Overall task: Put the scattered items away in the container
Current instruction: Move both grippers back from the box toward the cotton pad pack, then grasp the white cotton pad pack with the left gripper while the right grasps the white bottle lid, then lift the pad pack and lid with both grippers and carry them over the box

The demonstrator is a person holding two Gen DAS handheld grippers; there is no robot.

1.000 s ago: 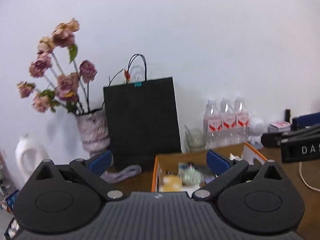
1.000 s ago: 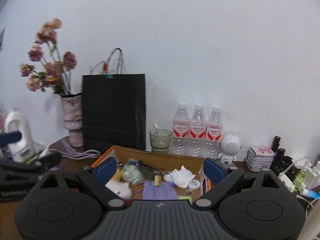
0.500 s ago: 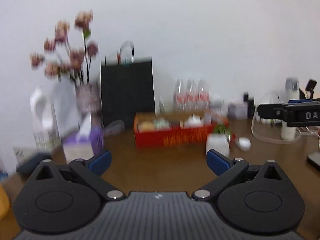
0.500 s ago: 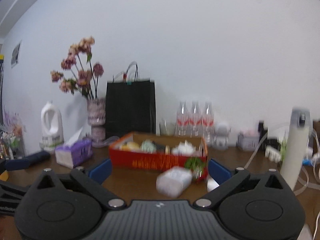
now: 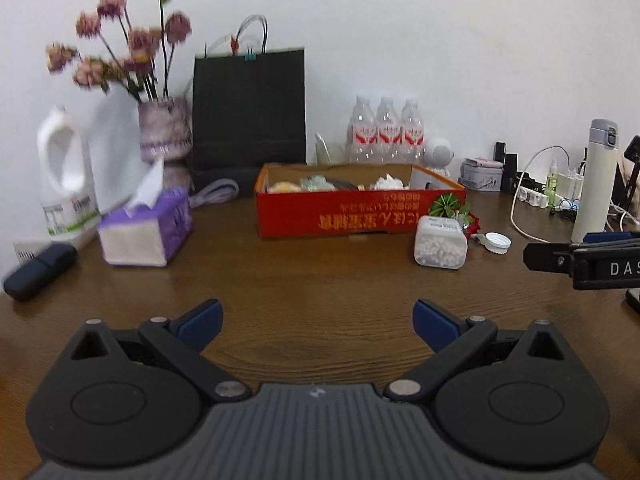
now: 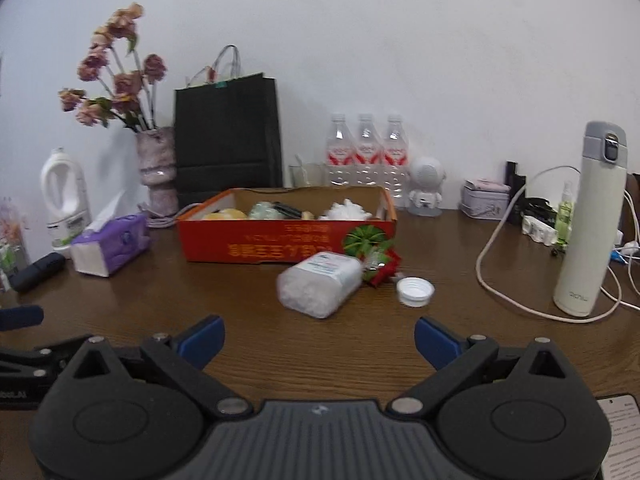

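Both grippers are pulling back and dropping from over the red box, which a second ago was filling the bottom of each view and is now sitting well across the wooden table.

Left wrist view: I am holding the left gripper [image 5: 316, 322] low over the bare wooden table [image 5: 320, 280], its blue fingers spread wide with nothing between them. The red box [image 5: 352, 216] is standing ahead, already holding several things. Just beside its right corner a clear tub of white beads [image 5: 441, 246] is waiting, with a green-and-red bow [image 5: 452, 207] behind it and a white bottle cap [image 5: 497, 242] to the right. The right gripper [image 5: 580, 260] is poking in from the right edge, lettered "DAS".

Right wrist view: I am keeping the right gripper [image 6: 318, 338] wide apart and empty, its jaws having just been opening. The clear tub [image 6: 320, 288] is lying on its side ahead of it, touching the bow [image 6: 370, 246], and the cap [image 6: 415, 291] is resting close by.

I am judging this as the reach for the next stray item, probably the tub; that is calling for a forward move and a wide grip across its body. The box's gold characters are reading upside down, too blurred for me to make out.
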